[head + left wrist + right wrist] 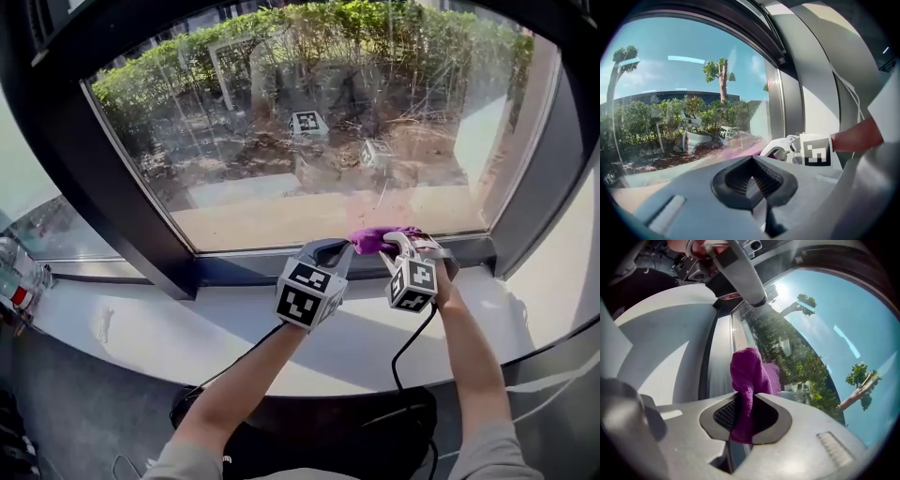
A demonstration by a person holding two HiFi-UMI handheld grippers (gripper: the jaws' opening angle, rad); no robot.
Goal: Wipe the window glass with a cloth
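Observation:
The big window glass (309, 122) fills the head view above a white sill (169, 328). A purple cloth (380, 236) is bunched against the pane's bottom edge, and my right gripper (401, 242) is shut on it. In the right gripper view the cloth (747, 380) sticks up out of the right gripper (745, 416), next to the glass (825, 343). My left gripper (330, 251) is just left of the cloth, shut and holding nothing. In the left gripper view its jaws (752, 180) are together and bare, and the right gripper (806, 150) shows ahead by the glass (670, 93).
A thick dark frame post (122, 187) bounds the pane on the left, and another (534, 159) bounds it on the right. Bottles (19, 272) stand at the sill's far left. A black cable (412, 356) hangs from the right gripper over the sill's front edge.

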